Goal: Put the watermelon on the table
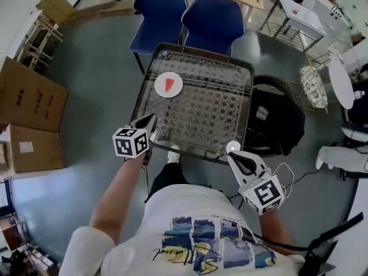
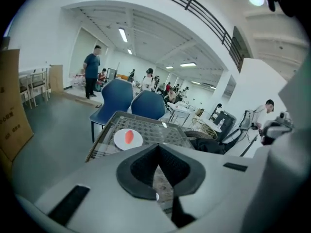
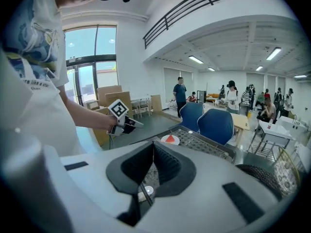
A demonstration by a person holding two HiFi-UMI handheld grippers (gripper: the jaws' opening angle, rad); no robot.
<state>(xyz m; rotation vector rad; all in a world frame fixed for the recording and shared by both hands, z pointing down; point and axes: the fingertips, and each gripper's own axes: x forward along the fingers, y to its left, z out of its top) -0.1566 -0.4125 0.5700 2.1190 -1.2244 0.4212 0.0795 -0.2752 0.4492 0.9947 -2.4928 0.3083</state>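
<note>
Two grippers sat low in the head view: left gripper (image 1: 150, 121) at the table's near left corner, right gripper (image 1: 232, 154) at its near right edge, each bearing a marker cube. Rectangular table (image 1: 248, 96) had a dark frame and a woven lattice top. Round white plate (image 1: 160, 89) on the table's upper left part carried the watermelon (image 1: 169, 84), a flat red wedge. Blue padded chairs (image 1: 214, 22) stood past the far edge; black bag (image 1: 276, 119) at right; brown cardboard boxes (image 1: 29, 96) at frame left.

Left gripper view: grey jaws with black ribbed pads met tip to tip, nothing between; plate and watermelon sat left of centre beyond.

Right gripper view: jaws also closed together, empty; left gripper at mid left, plate just above the jaw tips.
</note>
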